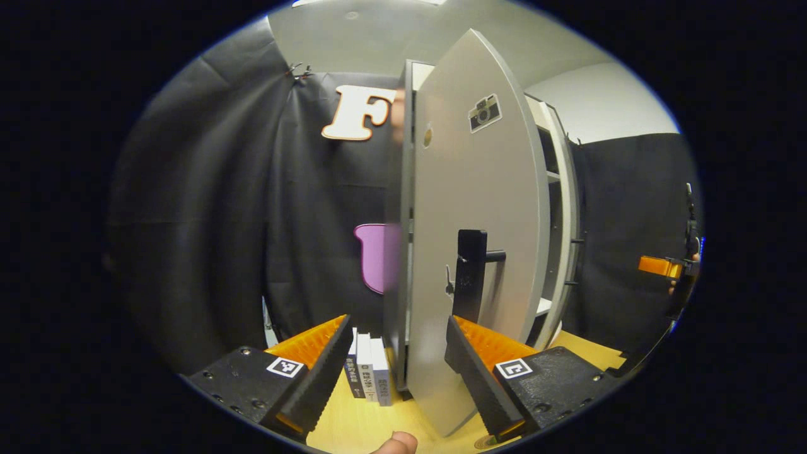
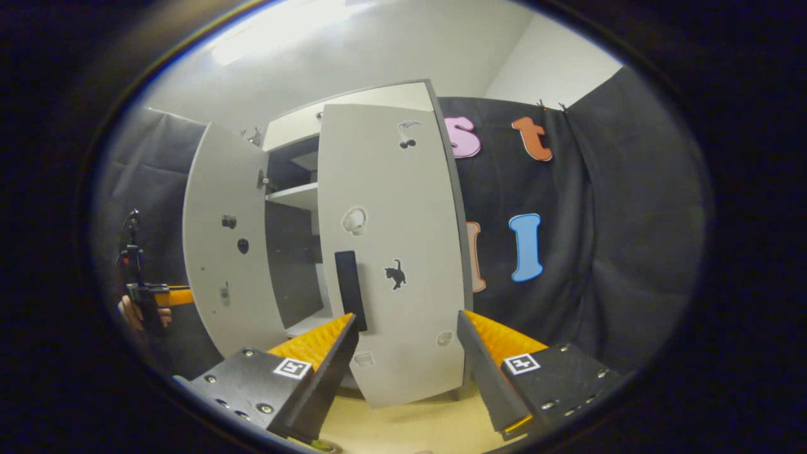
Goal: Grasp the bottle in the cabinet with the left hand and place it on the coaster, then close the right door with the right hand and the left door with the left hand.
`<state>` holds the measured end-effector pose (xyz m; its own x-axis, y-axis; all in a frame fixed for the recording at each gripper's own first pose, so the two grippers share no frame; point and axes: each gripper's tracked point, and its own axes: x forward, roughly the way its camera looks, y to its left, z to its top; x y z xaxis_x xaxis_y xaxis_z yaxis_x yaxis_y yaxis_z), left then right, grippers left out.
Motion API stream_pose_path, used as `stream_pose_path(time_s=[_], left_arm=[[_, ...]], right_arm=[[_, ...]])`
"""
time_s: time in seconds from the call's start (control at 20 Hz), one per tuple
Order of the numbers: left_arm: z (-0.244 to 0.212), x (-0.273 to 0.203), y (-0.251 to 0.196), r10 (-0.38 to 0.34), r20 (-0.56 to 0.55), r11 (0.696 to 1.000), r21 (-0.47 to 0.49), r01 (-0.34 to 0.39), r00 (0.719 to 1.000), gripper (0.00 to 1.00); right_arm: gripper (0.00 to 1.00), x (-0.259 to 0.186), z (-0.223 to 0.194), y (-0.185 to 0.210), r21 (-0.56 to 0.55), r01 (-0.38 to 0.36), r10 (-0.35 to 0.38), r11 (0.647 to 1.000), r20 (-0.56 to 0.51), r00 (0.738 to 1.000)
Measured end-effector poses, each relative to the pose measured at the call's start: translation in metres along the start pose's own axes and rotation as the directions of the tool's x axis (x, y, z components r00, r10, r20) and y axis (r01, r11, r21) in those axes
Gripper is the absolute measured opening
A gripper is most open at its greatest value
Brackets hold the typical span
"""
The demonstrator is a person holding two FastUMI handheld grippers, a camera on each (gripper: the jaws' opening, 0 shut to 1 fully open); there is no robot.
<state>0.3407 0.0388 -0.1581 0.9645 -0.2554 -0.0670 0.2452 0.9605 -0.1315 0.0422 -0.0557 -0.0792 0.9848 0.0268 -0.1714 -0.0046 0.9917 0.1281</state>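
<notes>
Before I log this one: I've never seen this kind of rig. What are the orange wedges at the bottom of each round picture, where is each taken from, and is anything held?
A person holds a two-finger gripper in each hand; a fisheye camera rides on each one. The orange wedges are each gripper's own fingers. The left gripper view looks past the open left gripper at the left door of a grey cabinet, swung open, with some books standing on the wooden table. The right gripper view looks past the open right gripper at the right door, partly closed. Both grippers are empty. The other gripper shows small at each view's edge.
</notes>
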Motion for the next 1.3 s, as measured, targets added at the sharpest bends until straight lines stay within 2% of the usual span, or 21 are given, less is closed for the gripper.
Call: stream_pose_path(time_s=[0.05,0.1,0.2,0.25,0.3,0.35,0.4,0.45,0.5,0.65,0.7,0.75,0.8,0.9,0.95,1.0,1.05,1.1,1.2,1.25,1.3], left_arm=[[0.001,0.004,-0.011,-0.013,-0.005,1.000,-0.002,0.013,1.000,0.91],[0.000,0.007,-0.020,-0.023,-0.014,1.000,-0.007,0.023,1.000,0.95],[0.000,0.012,-0.033,-0.021,-0.021,1.000,-0.021,0.021,1.000,0.95],[0.000,0.014,-0.038,-0.014,-0.020,1.000,-0.017,0.014,1.000,0.95],[0.000,0.016,-0.040,-0.003,-0.020,1.000,-0.005,0.002,1.000,0.90],[0.001,0.018,-0.041,0.015,-0.018,1.000,0.003,-0.015,1.000,0.95],[0.002,0.019,-0.042,0.036,-0.015,0.999,0.004,-0.036,0.999,0.95],[0.002,0.018,-0.044,0.052,-0.011,0.999,0.005,-0.052,0.999,0.90],[0.002,0.019,-0.046,0.062,-0.009,0.998,0.003,-0.062,0.998,0.95],[0.002,0.022,-0.052,0.075,-0.005,0.997,-0.013,-0.075,0.997,0.95],[0.002,0.024,-0.054,0.076,-0.006,0.997,-0.010,-0.076,0.997,0.91],[0.002,0.025,-0.057,0.079,-0.008,0.997,-0.008,-0.079,0.997,0.95],[0.002,0.026,-0.059,0.084,-0.007,0.996,-0.009,-0.084,0.996,0.91],[0.003,0.029,-0.063,0.094,-0.001,0.996,-0.003,-0.094,0.996,0.95],[0.003,0.030,-0.066,0.098,0.001,0.995,0.002,-0.098,0.995,0.90],[0.004,0.031,-0.069,0.102,0.003,0.995,0.002,-0.102,0.995,0.90],[0.003,0.033,-0.071,0.106,-0.001,0.994,0.000,-0.106,0.994,0.95],[0.003,0.034,-0.073,0.109,-0.004,0.994,-0.005,-0.109,0.994,0.91],[0.003,0.039,-0.081,0.100,-0.006,0.995,-0.003,-0.100,0.995,0.95],[0.003,0.040,-0.085,0.091,-0.007,0.996,-0.002,-0.091,0.996,0.95],[0.003,0.040,-0.088,0.084,-0.006,0.996,-0.002,-0.084,0.996,0.95]], right_arm=[[0.95,-0.004,0.001,-0.006,-0.008,0.005,-0.005,1.000,0.002,1.000],[0.99,-0.007,0.003,-0.014,-0.018,0.021,-0.021,1.000,-0.001,1.000],[0.95,-0.017,0.002,-0.028,-0.045,0.046,-0.047,0.998,-0.009,0.999],[0.99,-0.019,0.002,-0.032,-0.055,0.050,-0.051,0.997,-0.013,0.999],[0.95,-0.023,0.003,-0.035,-0.059,0.051,-0.052,0.997,-0.014,0.999],[0.95,-0.028,0.003,-0.039,-0.060,0.052,-0.053,0.997,-0.019,0.998],[0.95,-0.032,0.005,-0.042,-0.057,0.055,-0.056,0.997,-0.021,0.998],[0.95,-0.038,0.008,-0.047,-0.054,0.057,-0.058,0.997,-0.020,0.998],[0.91,-0.042,0.011,-0.048,-0.054,0.054,-0.055,0.997,-0.020,0.998],[0.91,-0.057,0.010,-0.050,-0.068,0.046,-0.048,0.997,-0.026,0.999],[0.95,-0.061,0.008,-0.050,-0.070,0.044,-0.046,0.997,-0.032,0.998],[0.91,-0.064,0.005,-0.051,-0.071,0.040,-0.043,0.997,-0.041,0.998],[0.95,-0.067,0.003,-0.052,-0.075,0.038,-0.041,0.996,-0.046,0.998],[0.95,-0.071,0.004,-0.053,-0.082,0.040,-0.043,0.996,-0.043,0.998],[0.91,-0.073,0.003,-0.054,-0.087,0.038,-0.042,0.996,-0.040,0.998],[0.91,-0.074,0.005,-0.055,-0.094,0.038,-0.042,0.995,-0.036,0.998],[0.95,-0.075,0.005,-0.057,-0.097,0.039,-0.043,0.994,-0.039,0.998],[0.95,-0.078,0.004,-0.057,-0.098,0.039,-0.043,0.994,-0.042,0.998],[0.91,-0.083,0.001,-0.053,-0.099,0.022,-0.026,0.995,-0.046,0.999],[0.95,-0.085,0.001,-0.053,-0.102,0.018,-0.023,0.995,-0.048,0.999],[0.91,-0.087,-0.001,-0.055,-0.103,0.019,-0.024,0.994,-0.051,0.998]])
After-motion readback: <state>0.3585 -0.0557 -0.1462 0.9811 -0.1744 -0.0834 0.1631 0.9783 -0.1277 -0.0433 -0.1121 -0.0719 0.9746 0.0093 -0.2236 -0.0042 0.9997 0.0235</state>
